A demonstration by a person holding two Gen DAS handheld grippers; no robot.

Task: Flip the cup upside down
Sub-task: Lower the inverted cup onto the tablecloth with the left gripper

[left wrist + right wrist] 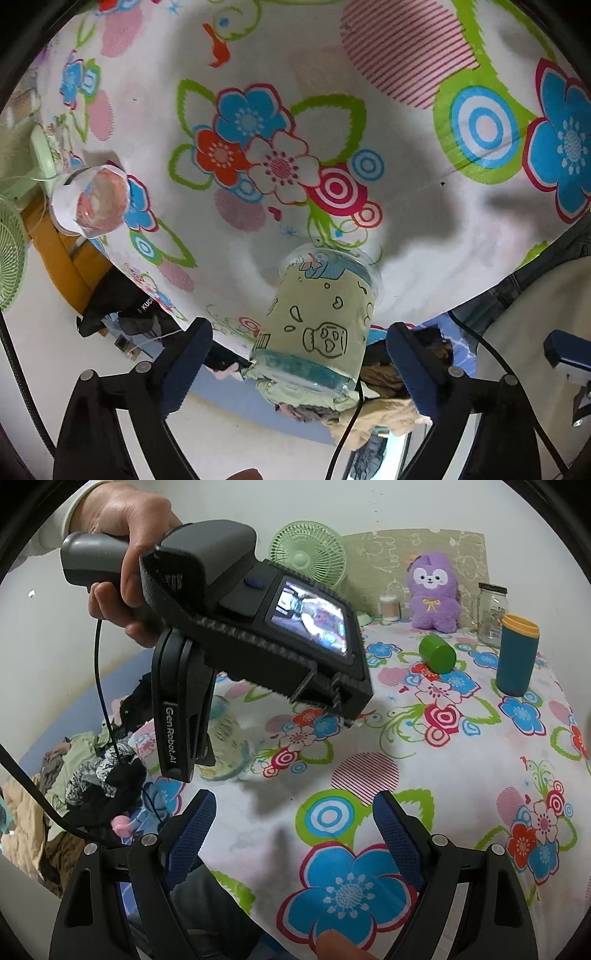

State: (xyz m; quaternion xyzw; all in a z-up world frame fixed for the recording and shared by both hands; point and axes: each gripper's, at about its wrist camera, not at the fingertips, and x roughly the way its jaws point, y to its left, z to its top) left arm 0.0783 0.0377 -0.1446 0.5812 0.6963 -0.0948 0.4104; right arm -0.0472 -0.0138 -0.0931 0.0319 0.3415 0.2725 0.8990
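A clear plastic cup (pixel 321 317) with black cartoon drawings stands rim-down on the floral bedsheet (pixel 277 74), its base toward the camera. My left gripper (pixel 301 354) is open, its blue fingers apart on either side of the cup and not touching it. In the right wrist view the cup (pixel 229 746) shows partly behind the left gripper's body (pixel 236 635), held by a hand. My right gripper (pixel 295 819) is open and empty above the sheet.
A second clear cup (pixel 92 199) lies at the left bed edge. A green cup (pixel 437 653) on its side, a teal tumbler (pixel 515 657), a glass jar (pixel 491 613), a purple plush (pixel 436 590) and a green fan (pixel 308 554) stand at the back. Clothes (pixel 92 768) lie left.
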